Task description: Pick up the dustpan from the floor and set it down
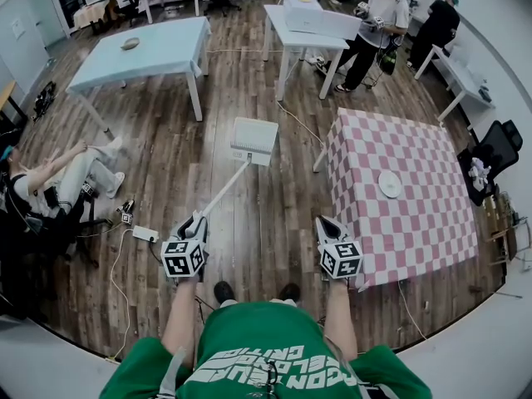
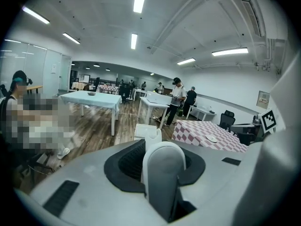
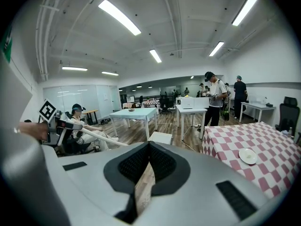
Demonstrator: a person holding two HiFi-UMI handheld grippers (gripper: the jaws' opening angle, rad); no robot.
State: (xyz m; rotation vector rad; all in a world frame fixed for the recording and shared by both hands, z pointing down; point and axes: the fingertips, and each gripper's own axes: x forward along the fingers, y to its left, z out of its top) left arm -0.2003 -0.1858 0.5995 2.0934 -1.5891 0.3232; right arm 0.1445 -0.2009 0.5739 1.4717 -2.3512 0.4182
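A white dustpan [image 1: 253, 140] on a long white handle [image 1: 223, 191] hangs out ahead of me over the wooden floor; I cannot tell whether it touches the boards. My left gripper [image 1: 196, 219] is shut on the near end of that handle. In the left gripper view the handle [image 2: 162, 173] fills the gap between the jaws of the left gripper [image 2: 160, 147], with the dustpan [image 2: 148, 132] beyond. My right gripper [image 1: 324, 220] is held apart at the right, jaws shut and holding nothing. The right gripper [image 3: 149, 145] view shows the dustpan [image 3: 161, 138] and handle [image 3: 99, 138] to its left.
A pink checked table [image 1: 416, 223] with a white plate [image 1: 390, 184] stands close on the right. A light blue table [image 1: 141, 52] and a white table [image 1: 287, 36] are farther ahead. A person sits at the left [image 1: 58, 181]. A power strip [image 1: 145, 233] and cables lie near my left foot.
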